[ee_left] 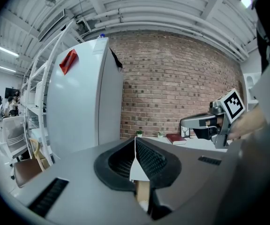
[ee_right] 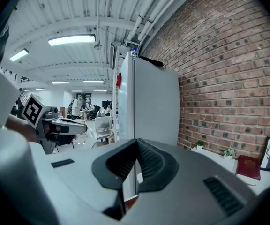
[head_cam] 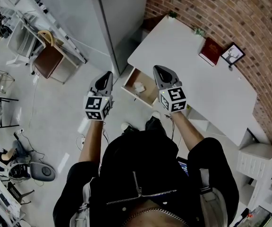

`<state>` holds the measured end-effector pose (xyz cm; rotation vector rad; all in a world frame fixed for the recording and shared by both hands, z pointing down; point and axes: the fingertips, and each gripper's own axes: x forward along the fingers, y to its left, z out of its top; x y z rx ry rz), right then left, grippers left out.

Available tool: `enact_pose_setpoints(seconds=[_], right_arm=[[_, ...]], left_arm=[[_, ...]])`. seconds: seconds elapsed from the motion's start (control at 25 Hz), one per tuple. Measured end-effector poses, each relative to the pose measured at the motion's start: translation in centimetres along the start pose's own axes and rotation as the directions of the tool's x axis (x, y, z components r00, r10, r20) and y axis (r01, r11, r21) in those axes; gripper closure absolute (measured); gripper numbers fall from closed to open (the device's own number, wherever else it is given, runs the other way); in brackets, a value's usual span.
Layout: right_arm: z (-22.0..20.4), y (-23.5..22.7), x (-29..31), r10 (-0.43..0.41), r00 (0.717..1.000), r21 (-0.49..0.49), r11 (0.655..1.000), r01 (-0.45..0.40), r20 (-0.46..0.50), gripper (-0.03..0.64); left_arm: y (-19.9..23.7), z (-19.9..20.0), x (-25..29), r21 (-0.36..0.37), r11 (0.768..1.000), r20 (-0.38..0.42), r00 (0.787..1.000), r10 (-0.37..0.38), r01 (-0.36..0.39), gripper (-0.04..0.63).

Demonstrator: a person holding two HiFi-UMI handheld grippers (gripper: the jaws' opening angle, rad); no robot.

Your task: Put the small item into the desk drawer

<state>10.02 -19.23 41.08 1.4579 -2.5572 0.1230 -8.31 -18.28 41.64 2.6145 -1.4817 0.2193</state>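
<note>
We record two matching tools. The left hand-held gripper and right hand-held gripper each have a smooth grey shell that tapers to a dark point. At the 6 o'clock end of each shell in the head view sits a marker cube, white with black square patterns.

In the gripper views, the inner pads are black with a fine ribbed mesh. Narrow dark slots are set into the grey housing at 4 and 8 o'clock.

The person wears a black jacket with a silver zip, pale grey straps at both shoulders, and dark shoes. The forearms are uncovered.
</note>
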Motion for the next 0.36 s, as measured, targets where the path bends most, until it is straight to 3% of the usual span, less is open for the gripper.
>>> enact_pose_setpoints(seconds=[0.36], right_arm=[[0.32, 0.52, 0.68, -0.006, 1.0, 0.009, 1.0, 0.006, 0.007, 0.612]], left_arm=[[0.58, 0.19, -0.19, -0.001, 1.0, 0.006, 1.0, -0.003, 0.003, 0.572]])
